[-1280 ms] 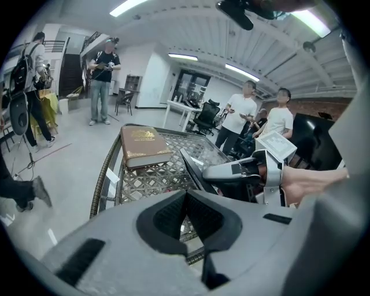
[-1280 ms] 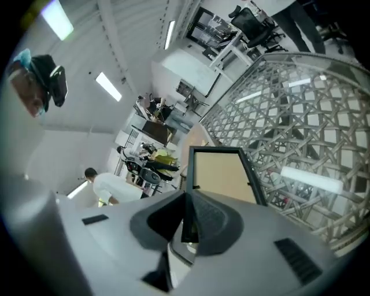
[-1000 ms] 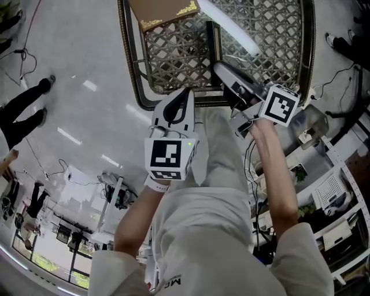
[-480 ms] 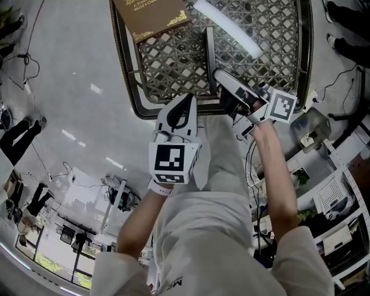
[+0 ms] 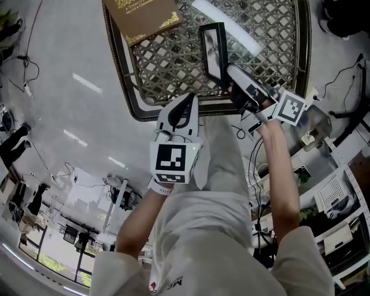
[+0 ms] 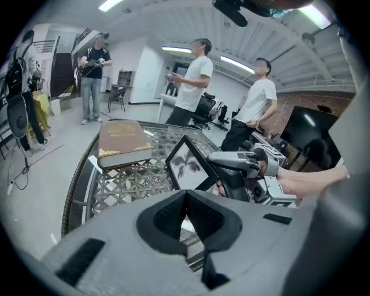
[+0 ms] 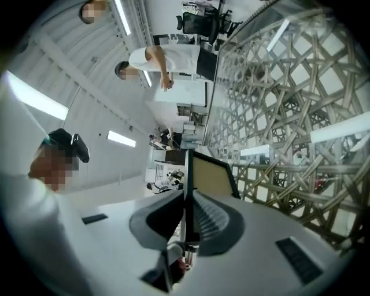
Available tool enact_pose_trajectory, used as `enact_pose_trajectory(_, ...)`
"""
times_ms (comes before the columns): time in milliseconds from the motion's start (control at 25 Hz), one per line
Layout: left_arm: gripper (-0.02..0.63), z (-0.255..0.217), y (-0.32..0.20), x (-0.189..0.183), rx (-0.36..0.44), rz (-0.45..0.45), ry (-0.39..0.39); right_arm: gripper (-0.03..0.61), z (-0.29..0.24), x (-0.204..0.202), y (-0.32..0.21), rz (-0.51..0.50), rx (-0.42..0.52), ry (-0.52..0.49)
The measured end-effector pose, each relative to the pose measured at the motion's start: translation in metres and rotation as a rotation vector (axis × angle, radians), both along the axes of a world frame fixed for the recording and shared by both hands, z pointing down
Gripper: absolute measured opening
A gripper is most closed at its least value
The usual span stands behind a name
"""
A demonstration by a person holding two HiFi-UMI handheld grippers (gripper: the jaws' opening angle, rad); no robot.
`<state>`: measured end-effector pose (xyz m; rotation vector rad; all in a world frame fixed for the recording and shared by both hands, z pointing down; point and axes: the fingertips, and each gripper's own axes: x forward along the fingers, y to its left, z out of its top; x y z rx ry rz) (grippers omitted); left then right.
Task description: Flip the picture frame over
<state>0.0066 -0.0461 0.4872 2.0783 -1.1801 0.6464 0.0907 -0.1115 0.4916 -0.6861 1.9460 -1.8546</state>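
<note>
Black-rimmed rectangular picture frame (image 5: pixel 214 49) is reared on edge over the lattice-patterned glass table (image 5: pixel 173 63) — mid-flip, I judge. Nearest, the white left gripper (image 5: pixel 188 101) hangs clenched on nothing; beyond, the white right gripper (image 5: pixel 231 81) has the frame's lower edge between its opening jaws. Next: tip it past upright, short of the brown book (image 5: pixel 141 17).

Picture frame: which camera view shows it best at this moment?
The left gripper view: the picture frame faces it, its print mostly visible. The head view shows it foreshortened from above; the right gripper view sees it edge-on, with only its tan back.
</note>
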Motion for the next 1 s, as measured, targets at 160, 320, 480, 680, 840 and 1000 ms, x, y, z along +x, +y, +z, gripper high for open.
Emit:
enact_pose_trajectory(160, 0.021, 0.002, -0.002, 0.004, -0.003, 0.008, 0.004, 0.078, 0.008, 0.017, -0.006, 0.029, 0.006, 0.085)
enact_pose_trajectory(320, 0.021, 0.004, -0.003, 0.007, -0.01, 0.013, 0.004, 0.084, 0.018, 0.029, -0.01, 0.048, 0.002, 0.172)
enact_pose_trajectory(480, 0.021, 0.005, -0.006, 0.009, -0.004, 0.025, 0.007, 0.091, 0.033, 0.042, -0.011, 0.052, -0.005, 0.328)
enact_pose_trajectory(680, 0.021, 0.007, -0.008, 0.007, -0.009, 0.033, 0.01, 0.17, 0.049, 0.051, -0.012, -0.029, 0.056, 0.63)
enact_pose_trajectory(840, 0.021, 0.007, -0.006, 0.001, -0.011, 0.035, 0.009, 0.195, 0.056, 0.054, -0.008, -0.119, 0.138, 0.901)
enact_pose_trajectory(1000, 0.021, 0.005, -0.004, -0.004, -0.007, 0.03, 0.01, 0.204, 0.057, 0.054, -0.005, -0.135, 0.15, 0.991)
